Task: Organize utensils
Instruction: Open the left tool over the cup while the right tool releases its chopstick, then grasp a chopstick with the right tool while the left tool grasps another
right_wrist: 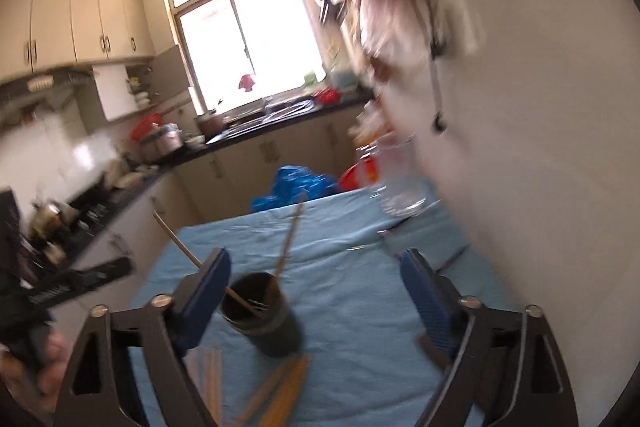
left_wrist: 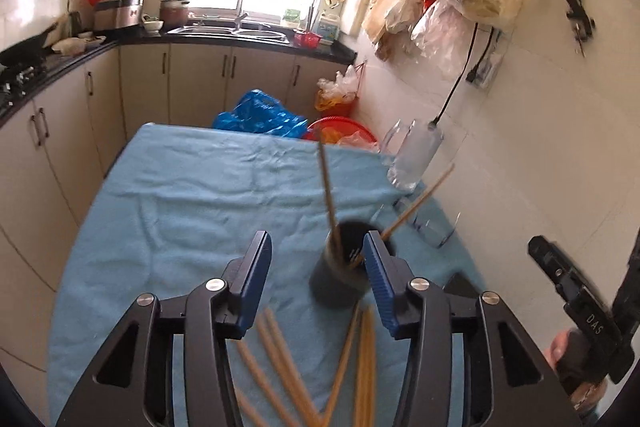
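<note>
Your left hand-held gripper (left_wrist: 318, 275) stands partly open at the bottom centre of the left wrist view, with nothing pressed between its blue pads. The dark cup (left_wrist: 340, 275) stands on the blue cloth (left_wrist: 180, 187) of the bench, just ahead of the gap between the fingers and close against the right-hand pad. Two chopsticks (left_wrist: 328, 195) stand in the cup: one rises nearly upright, the other leans toward the right of the frame. Loose chopsticks (left_wrist: 280, 355) lie flat on the cloth below the cup, between and beneath the fingers, fanned in two bunches.

Your right hand-held gripper (right_wrist: 316, 291) is spread wide in the right wrist view and grips nothing. There the cup (right_wrist: 264, 315) sits in the lower centre of the frame, just beside the left-hand pad and well apart from the right-hand one. The loose chopsticks (right_wrist: 276, 387) lie below it at the bottom edge of the frame. This view is blurred, so finer detail cannot be told.

A clear glass mug (left_wrist: 414, 155) stands near the wall at the right edge of the cloth, beyond the cup.
</note>
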